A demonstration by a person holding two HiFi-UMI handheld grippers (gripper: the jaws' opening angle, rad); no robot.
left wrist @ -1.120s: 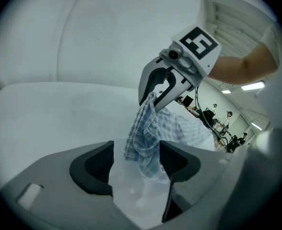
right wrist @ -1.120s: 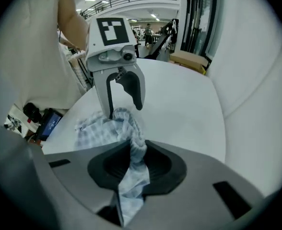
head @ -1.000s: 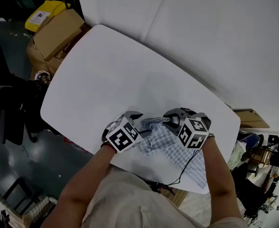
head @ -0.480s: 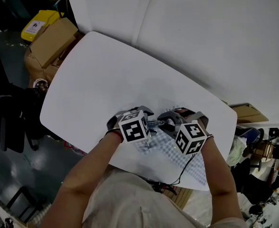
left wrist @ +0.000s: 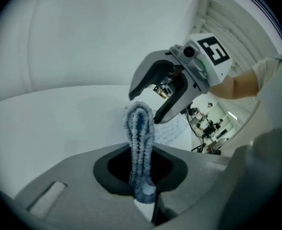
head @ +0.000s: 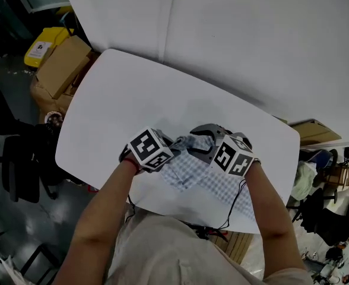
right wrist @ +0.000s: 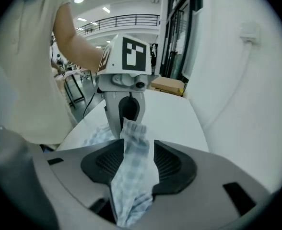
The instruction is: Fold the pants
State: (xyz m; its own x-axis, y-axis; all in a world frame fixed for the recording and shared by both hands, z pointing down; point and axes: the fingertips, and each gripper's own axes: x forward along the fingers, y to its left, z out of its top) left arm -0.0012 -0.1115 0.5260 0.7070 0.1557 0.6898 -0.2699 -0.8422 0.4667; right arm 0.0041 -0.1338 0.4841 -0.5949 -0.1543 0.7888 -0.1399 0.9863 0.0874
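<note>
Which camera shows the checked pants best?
The head view: it shows most of the pants on the table. The left gripper view shows only a bunched strip, the right gripper view one hanging fold.

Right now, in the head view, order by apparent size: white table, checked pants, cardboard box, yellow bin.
1. white table
2. checked pants and cardboard box: too alike to rank, box farther away
3. yellow bin

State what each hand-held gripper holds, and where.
Left hand-held gripper, jaws just closed, pinches the checked pants by the gathered edge; right hand-held gripper just opened, fabric loose between.
</note>
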